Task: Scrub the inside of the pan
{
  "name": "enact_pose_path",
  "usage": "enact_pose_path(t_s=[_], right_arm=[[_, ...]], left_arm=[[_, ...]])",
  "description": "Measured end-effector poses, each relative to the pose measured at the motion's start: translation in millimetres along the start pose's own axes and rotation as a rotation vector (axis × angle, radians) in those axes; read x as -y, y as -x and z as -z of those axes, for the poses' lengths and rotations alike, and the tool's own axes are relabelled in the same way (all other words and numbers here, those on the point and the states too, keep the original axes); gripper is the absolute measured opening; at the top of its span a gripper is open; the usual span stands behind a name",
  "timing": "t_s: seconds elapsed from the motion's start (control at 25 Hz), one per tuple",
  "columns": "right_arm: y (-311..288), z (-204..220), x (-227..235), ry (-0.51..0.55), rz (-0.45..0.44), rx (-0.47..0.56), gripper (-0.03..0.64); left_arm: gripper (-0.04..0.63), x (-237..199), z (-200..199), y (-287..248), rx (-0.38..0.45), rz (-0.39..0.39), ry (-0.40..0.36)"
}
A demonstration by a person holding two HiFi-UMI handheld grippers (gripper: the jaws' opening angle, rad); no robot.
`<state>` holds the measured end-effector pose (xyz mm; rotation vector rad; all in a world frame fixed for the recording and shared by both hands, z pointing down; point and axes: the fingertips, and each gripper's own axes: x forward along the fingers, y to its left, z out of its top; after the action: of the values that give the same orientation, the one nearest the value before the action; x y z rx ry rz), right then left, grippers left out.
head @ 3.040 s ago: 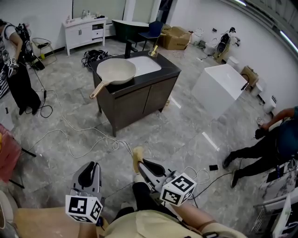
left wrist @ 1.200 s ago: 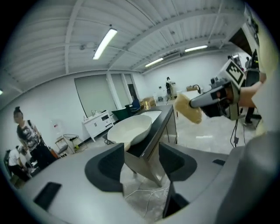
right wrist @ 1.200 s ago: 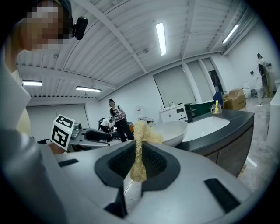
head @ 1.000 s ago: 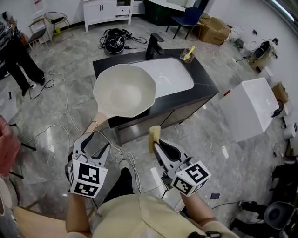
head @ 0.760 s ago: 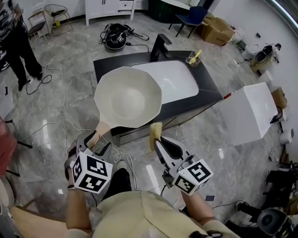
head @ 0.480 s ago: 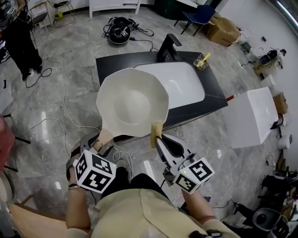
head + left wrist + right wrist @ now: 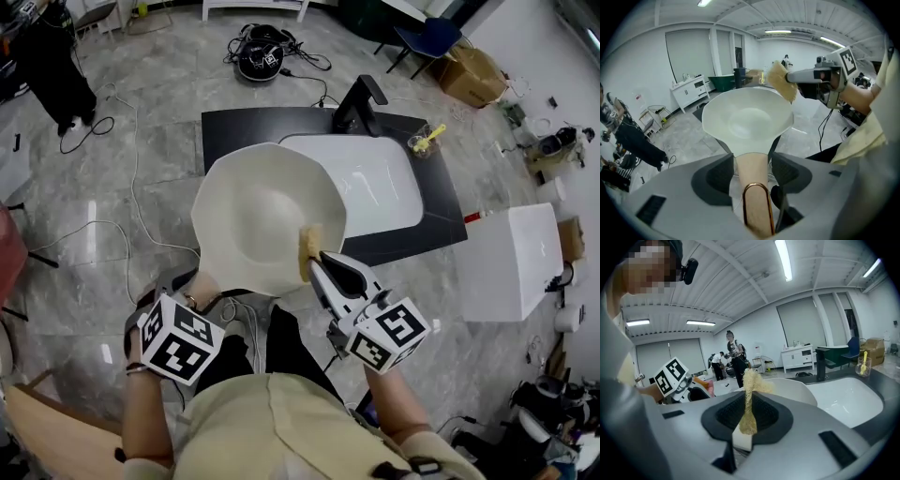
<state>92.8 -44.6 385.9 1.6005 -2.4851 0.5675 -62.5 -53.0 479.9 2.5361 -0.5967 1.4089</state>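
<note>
While the left tool (image 7: pixel 752 161) stands with jaws apart, having just opened wider, the handle (image 7: pixel 752 197) of the pan (image 7: pixel 267 216) lies between them with a gap on either side. Pan: cream, mouth up, on the dark surface (image 7: pixel 234 131), just left of the sink (image 7: pixel 375 187), handle jutting past the near edge. Right tool (image 7: pixel 317 262): clamped on a yellow sponge (image 7: pixel 307 246), held upright at the pan's right rim; contact not discernible. Faucet (image 7: pixel 361 98): black, behind the sink.

Dark counter (image 7: pixel 220 141): pan (image 7: pixel 253 216), faucet (image 7: pixel 361 101), cup (image 7: pixel 420 145)
</note>
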Motion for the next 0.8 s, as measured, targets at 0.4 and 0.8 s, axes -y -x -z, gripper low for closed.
enact_pose_path(t_s=[0.4, 0.8], right_arm=[[-35, -24, 55, 0.084, -0.171, -0.043, 0.051], [-73, -13, 82, 0.115, -0.324, -0.124, 0.051]], left_arm=[[0.259, -2, 2, -16, -0.13, -0.017, 0.088], [0.259, -2, 1, -19, -0.214, -0.05, 0.143]])
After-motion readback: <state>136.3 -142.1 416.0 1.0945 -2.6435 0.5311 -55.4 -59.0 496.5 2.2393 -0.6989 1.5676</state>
